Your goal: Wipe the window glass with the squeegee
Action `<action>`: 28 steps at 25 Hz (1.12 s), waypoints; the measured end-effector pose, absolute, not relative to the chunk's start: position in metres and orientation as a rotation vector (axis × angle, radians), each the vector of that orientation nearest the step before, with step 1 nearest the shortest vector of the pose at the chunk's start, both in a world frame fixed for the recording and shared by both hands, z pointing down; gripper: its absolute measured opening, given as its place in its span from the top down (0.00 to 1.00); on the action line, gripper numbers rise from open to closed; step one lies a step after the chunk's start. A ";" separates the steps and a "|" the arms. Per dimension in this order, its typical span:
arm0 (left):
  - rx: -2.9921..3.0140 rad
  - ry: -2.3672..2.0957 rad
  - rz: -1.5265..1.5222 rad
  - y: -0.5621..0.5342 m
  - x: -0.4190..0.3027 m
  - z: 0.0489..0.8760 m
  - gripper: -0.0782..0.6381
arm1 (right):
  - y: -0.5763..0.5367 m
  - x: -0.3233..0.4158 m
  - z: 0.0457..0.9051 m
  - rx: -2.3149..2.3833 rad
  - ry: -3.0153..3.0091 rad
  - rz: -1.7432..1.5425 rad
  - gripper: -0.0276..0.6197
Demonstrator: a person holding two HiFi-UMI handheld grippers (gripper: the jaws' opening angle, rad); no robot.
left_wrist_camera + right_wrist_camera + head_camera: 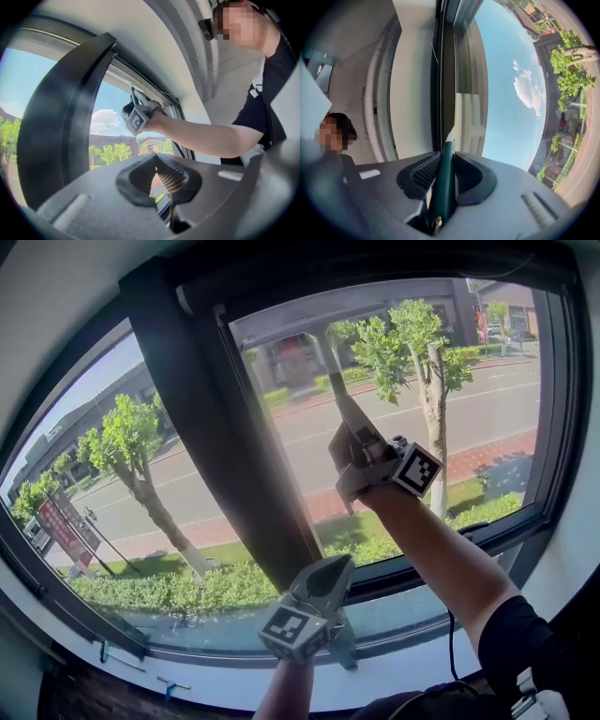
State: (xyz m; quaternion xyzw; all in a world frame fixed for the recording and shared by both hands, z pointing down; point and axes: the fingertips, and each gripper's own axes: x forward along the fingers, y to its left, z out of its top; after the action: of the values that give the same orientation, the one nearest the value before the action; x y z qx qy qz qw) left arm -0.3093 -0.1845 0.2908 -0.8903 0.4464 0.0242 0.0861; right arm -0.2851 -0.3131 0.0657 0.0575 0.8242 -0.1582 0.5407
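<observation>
My right gripper [352,442] is raised against the right window pane [473,413] and is shut on the squeegee [338,395], which rises from the jaws toward the top of the glass. In the right gripper view the dark green handle [443,180] is clamped between the pads of the right gripper [443,157], and the pale blade end [453,135] lies by the glass [511,70] near the frame. My left gripper [330,570] hangs low over the sill, away from the glass. The left gripper [156,162] is shut with nothing in it, and its view shows the right gripper [138,113] up at the window.
A wide dark mullion [216,446] splits the window, just left of the squeegee. The lower frame [441,554] and pale sill [412,610] run under my right arm. A black cable [450,643] hangs by the sill. Street and trees lie outside.
</observation>
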 end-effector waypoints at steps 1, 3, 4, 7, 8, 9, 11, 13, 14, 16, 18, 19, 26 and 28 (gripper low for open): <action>-2.656 1.330 0.069 -0.184 -0.309 0.292 0.89 | -0.313 -0.285 0.067 0.133 1.960 -0.375 0.80; -2.662 1.331 0.063 -0.183 -0.309 0.294 0.89 | -0.314 -0.284 0.072 0.122 1.963 -0.376 0.80; -2.665 1.332 0.060 -0.183 -0.309 0.296 0.89 | -0.314 -0.284 0.074 0.119 1.963 -0.377 0.80; -2.672 1.332 0.046 -0.182 -0.310 0.299 0.89 | -0.311 -0.283 0.081 0.123 1.960 -0.379 0.80; -2.674 1.332 0.042 -0.182 -0.310 0.300 0.89 | -0.310 -0.283 0.085 0.123 1.960 -0.379 0.80; -2.677 1.333 0.038 -0.183 -0.310 0.302 0.89 | -0.310 -0.283 0.089 0.120 1.961 -0.381 0.80; -2.685 1.338 0.032 -0.184 -0.311 0.305 0.89 | -0.310 -0.283 0.098 0.115 1.962 -0.387 0.80; -2.693 1.344 0.029 -0.185 -0.313 0.308 0.89 | -0.309 -0.283 0.106 0.112 1.961 -0.394 0.80; -2.697 1.345 0.028 -0.185 -0.313 0.309 0.89 | -0.308 -0.283 0.110 0.112 1.961 -0.396 0.80; -2.700 1.344 0.024 -0.186 -0.313 0.312 0.89 | -0.307 -0.283 0.117 0.107 1.965 -0.398 0.80; -2.704 1.342 0.021 -0.187 -0.311 0.314 0.89 | -0.308 -0.283 0.125 0.095 1.969 -0.404 0.80; -2.706 1.341 0.021 -0.187 -0.310 0.316 0.89 | -0.308 -0.282 0.128 0.091 1.969 -0.408 0.80; -2.716 1.359 0.028 -0.189 -0.311 0.323 0.89 | -0.303 -0.280 0.149 0.081 1.977 -0.423 0.80; -2.721 1.362 0.024 -0.188 -0.310 0.327 0.89 | -0.304 -0.279 0.156 0.075 1.983 -0.425 0.80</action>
State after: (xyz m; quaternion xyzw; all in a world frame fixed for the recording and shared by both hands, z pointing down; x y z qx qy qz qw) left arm -0.3097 -0.1884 0.3275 -0.8931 0.4471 0.0080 0.0491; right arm -0.2788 -0.3037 0.1559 0.0314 0.8300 -0.1779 0.5277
